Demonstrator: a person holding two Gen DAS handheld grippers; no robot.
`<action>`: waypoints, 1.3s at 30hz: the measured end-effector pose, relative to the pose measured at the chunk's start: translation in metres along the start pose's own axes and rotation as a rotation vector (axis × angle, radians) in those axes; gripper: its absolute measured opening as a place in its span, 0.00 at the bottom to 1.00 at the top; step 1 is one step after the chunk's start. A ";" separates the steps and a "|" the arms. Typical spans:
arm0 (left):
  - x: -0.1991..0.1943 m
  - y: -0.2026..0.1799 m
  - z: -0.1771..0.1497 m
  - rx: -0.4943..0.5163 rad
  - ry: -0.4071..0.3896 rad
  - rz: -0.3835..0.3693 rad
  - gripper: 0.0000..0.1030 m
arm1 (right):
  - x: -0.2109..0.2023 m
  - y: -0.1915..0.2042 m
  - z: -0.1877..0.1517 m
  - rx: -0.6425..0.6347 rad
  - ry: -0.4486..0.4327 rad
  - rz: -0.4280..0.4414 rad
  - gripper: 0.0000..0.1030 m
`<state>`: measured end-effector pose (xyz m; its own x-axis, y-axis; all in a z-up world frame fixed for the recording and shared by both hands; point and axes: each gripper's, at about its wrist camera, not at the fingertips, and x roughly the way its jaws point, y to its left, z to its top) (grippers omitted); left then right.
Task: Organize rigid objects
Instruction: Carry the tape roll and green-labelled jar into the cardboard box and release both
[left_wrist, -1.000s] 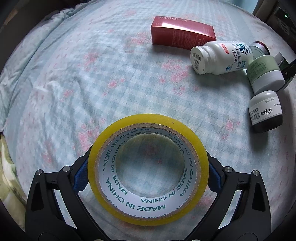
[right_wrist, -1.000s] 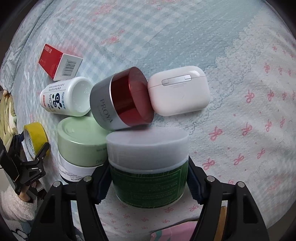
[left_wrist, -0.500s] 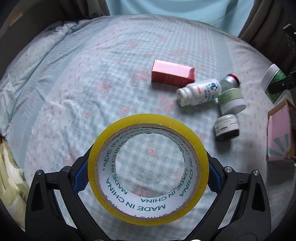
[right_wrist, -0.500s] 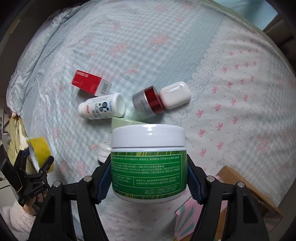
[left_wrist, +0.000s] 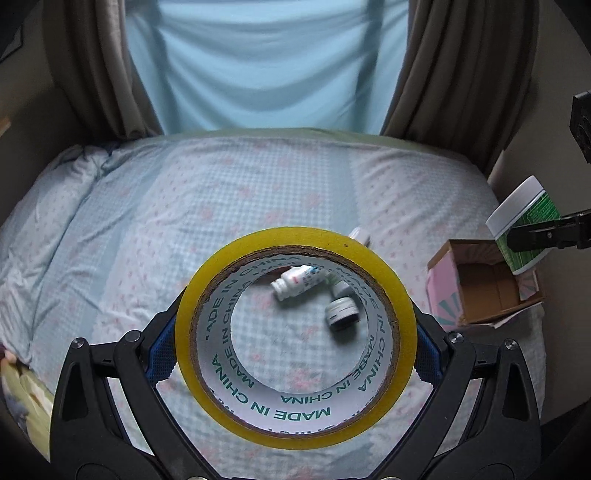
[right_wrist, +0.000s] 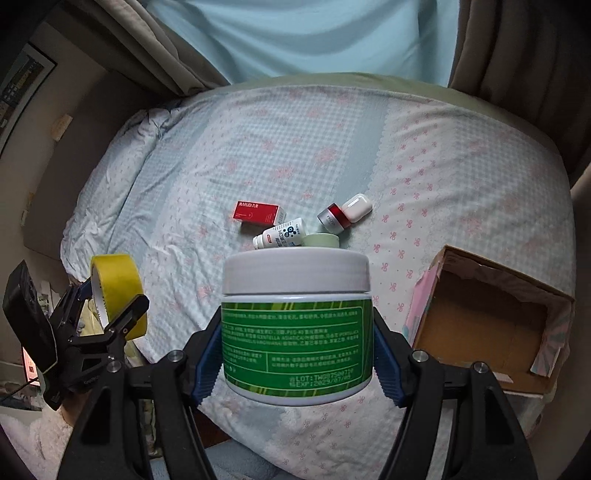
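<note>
Two items airborne above the bed (right_wrist: 258, 147): green-label jar (right_wrist: 295, 328), upright, clamped at its sides by the right gripper (right_wrist: 295, 354); yellow tape roll (left_wrist: 295, 321), standing on edge, pinched across its rim by the left gripper (left_wrist: 295, 354). Open cardboard box (right_wrist: 491, 325) lies at 3 o'clock of the jar, near, mouth up; judged drop target, right hand nearer. Right view alone shows red carton (right_wrist: 258, 213), earbud case (right_wrist: 356, 206) and red-lidded jar (right_wrist: 334, 218); left view frames white bottle (left_wrist: 297, 280) through the roll's core.
</note>
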<state>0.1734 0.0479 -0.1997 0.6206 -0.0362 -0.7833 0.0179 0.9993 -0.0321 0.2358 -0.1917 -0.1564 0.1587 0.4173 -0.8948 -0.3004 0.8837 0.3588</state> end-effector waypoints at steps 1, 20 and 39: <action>-0.006 -0.010 0.006 0.012 -0.010 -0.015 0.95 | -0.011 -0.004 -0.004 0.007 -0.018 0.000 0.64; -0.030 -0.299 0.081 0.225 -0.055 -0.252 0.95 | -0.155 -0.202 -0.072 0.130 -0.166 -0.116 0.64; 0.191 -0.406 0.057 0.246 0.395 -0.241 0.95 | -0.017 -0.325 -0.085 -0.139 -0.008 -0.137 0.64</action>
<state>0.3295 -0.3645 -0.3003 0.2341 -0.2174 -0.9476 0.3366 0.9325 -0.1307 0.2510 -0.5037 -0.2798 0.2145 0.2974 -0.9304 -0.4026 0.8948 0.1932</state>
